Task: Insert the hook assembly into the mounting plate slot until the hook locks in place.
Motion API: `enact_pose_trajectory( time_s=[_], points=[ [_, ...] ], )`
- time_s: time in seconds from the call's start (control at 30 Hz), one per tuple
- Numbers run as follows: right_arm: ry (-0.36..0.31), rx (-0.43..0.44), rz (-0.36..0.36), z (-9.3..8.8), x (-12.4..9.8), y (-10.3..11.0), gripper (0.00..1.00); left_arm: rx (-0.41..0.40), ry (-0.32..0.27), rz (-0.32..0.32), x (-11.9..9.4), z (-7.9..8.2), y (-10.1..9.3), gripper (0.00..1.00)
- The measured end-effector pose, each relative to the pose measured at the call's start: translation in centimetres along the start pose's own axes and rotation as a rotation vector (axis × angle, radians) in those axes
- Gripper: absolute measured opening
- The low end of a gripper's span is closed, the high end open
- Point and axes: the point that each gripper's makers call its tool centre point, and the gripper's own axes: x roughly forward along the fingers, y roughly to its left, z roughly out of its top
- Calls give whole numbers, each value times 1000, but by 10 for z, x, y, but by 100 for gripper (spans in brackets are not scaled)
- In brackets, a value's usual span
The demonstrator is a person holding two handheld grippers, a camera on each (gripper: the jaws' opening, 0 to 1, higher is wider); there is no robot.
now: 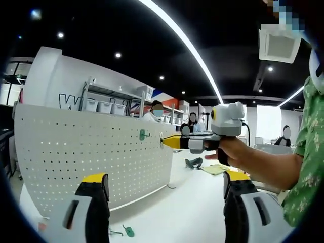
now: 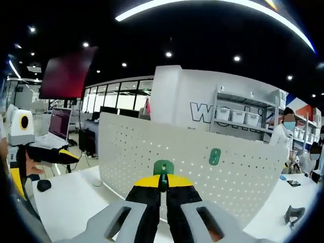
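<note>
Right gripper (image 2: 162, 188) is clamped on a green hook (image 2: 163, 168), nosing up to the white pegboard (image 2: 152, 152), apparently just short of it. Left gripper (image 1: 164, 185) hangs open, empty. Next: line the hook up with a slot and press.

Left gripper (image 1: 164, 185): jaws spread wide apart, nothing between the yellow tips; right gripper (image 2: 162, 180): jaws pressed together, a small green hook (image 2: 163, 167) pinched at the tips; in the left gripper view, a hand (image 1: 234, 150) grips its handle, forearm extended.
</note>
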Motion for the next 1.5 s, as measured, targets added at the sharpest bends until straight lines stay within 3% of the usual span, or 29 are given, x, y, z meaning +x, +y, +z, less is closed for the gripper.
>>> enact_pose_trajectory(
  time_s=[0.33,0.83,1.33,1.5],
  points=[
    [-37,10,-109,16,27,-31,1,-15,14,-2,-3,-7,7,95],
    [-68,-26,-191,36,70,-53,1,-36,23,22,-11,-13,26,94],
    [-49,-23,-245,27,98,-68,1,-41,33,22,-6,-16,36,93],
    [-35,14,-257,21,106,-72,1,-46,44,24,-6,-22,39,93]
  ],
)
